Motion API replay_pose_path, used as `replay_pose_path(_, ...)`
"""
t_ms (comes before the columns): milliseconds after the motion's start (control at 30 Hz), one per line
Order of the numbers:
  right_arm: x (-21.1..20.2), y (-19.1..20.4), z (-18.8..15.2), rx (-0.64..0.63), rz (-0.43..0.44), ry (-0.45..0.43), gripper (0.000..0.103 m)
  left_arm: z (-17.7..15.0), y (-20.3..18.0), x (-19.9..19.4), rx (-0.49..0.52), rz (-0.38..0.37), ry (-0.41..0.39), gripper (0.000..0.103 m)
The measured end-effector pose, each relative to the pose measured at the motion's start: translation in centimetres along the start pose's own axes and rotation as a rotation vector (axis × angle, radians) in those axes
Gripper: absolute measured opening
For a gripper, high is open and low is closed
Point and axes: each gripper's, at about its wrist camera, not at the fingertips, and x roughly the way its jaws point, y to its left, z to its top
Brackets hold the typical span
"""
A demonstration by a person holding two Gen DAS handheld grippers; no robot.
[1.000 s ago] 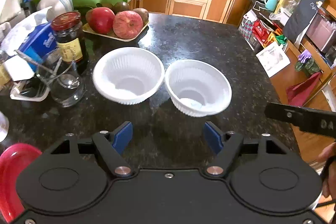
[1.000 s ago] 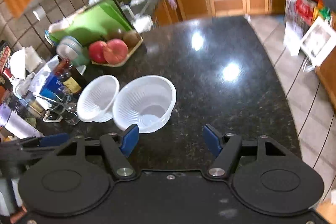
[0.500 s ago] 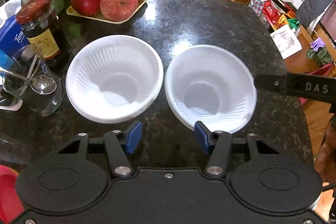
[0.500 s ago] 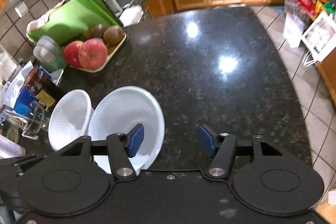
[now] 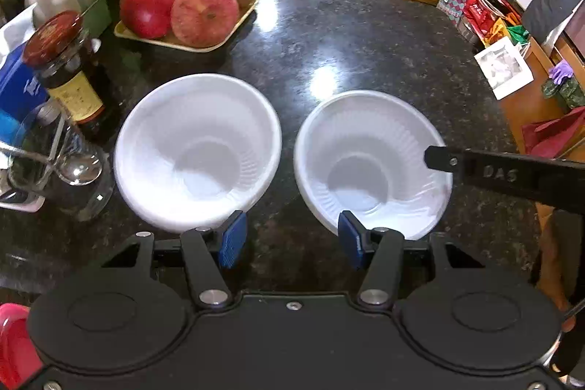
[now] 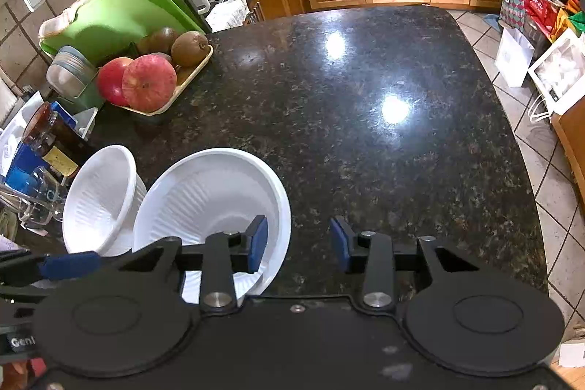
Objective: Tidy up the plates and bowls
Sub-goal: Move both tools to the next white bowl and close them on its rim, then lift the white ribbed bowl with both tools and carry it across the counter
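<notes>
Two white ribbed bowls sit side by side on the black granite counter point(image 5: 347, 35). My left gripper point(image 5: 291, 240) hovers open over the gap between them. One pad is by the left bowl's point(image 5: 197, 152) near rim and the other by the right bowl's point(image 5: 365, 163) near rim. My right gripper point(image 6: 299, 245) straddles the right bowl's point(image 6: 212, 192) right rim, one finger inside and one outside. Its jaws are closing and the pads stand clear of the rim. A red plate point(image 5: 12, 342) shows at the lower left edge.
A tray of apples and kiwis point(image 5: 182, 17) stands behind the bowls. A red-lidded jar point(image 5: 69, 75) and a glass with a spoon point(image 5: 62, 167) crowd the left bowl's left side. A green cutting board point(image 6: 113, 13) leans at the back left. The counter edge point(image 6: 526, 170) drops off on the right.
Both grippers came forward and down onto the bowls. The left jaws narrowed, then held. The right jaws narrowed and its left finger went inside the right bowl.
</notes>
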Motion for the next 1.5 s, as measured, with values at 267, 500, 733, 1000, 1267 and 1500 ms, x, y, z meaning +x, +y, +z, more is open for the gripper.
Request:
replay_pose_path(267,0.5,0.2,0.3,-0.019,0.007,0.010,0.033,1.1,-0.8,1.4,-0.022,-0.017,0.062,0.049)
replay_pose_path(500,0.7,0.6,0.1,-0.049,0.000,0.008,0.021,1.4,-1.6,2.9,-0.025,-0.024,0.101,0.040)
replay_pose_path(733,0.6,0.7,-0.2,-0.065,-0.001,0.012,0.013,1.7,-2.1,3.8,-0.028,-0.035,0.108,0.027)
replay_pose_path(1000,0.1,0.3,-0.2,-0.052,0.017,0.028,0.013,2.0,-1.6,3.7,-0.063,-0.048,0.069,0.025)
replay_pose_path(1267,0.1,-0.1,-0.5,-0.043,0.007,0.046,0.013,1.7,-1.8,3.9,-0.041,-0.058,0.082,0.026)
replay_pose_path(1500,-0.3,-0.3,-0.8,-0.042,0.003,0.034,0.012,1.7,-1.2,3.8,-0.080,-0.079,0.094,0.027)
